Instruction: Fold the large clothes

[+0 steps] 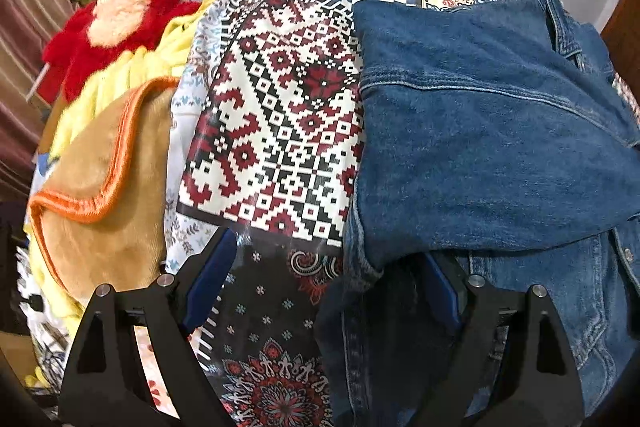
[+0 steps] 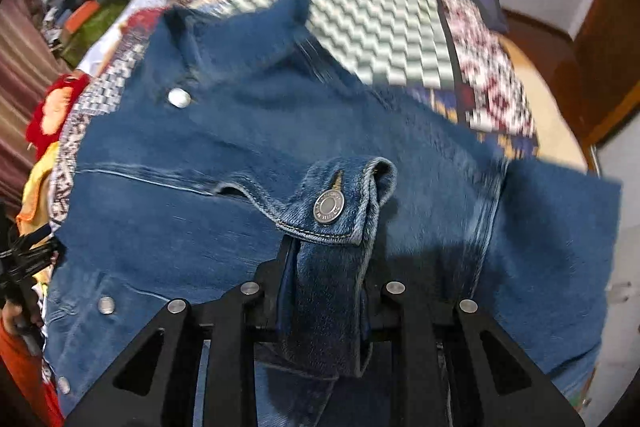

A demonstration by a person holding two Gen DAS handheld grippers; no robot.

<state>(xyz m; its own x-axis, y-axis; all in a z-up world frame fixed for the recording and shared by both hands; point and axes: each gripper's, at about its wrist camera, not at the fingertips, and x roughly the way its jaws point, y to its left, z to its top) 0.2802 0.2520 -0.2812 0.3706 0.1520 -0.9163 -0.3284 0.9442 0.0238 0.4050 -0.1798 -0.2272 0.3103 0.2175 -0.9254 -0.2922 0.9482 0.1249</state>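
A blue denim jacket [image 2: 248, 131], heavy and faintly faded along its seams, is lying spread over a patchwork bedspread [image 1: 280, 115] of printed geometric blocks: red, black and white stepped diamonds, a navy checkerboard, floral medallions. The right claw [image 2: 326, 291] is clamping a buttoned cuff [image 2: 336, 203] of the jacket, its black fingers pressing together on the thick folded denim, with a round metal snap button [image 2: 328, 206] sitting just above the grip. The rest of that view is looking smeared by motion, so the far patterns are hard to read.

The left claw [image 1: 324, 291] is hovering with its blue-padded fingers [image 1: 212, 279] standing wide apart, one over the bedspread and the other at the jacket's left edge, gripping nothing. To the left, soft things are piling up: a tan fleece blanket with orange stitched edging [image 1: 104, 195], a ribbed yellow cloth [image 1: 132, 75], and a shaggy red flower-shaped cushion with a peach centre [image 1: 116, 19].
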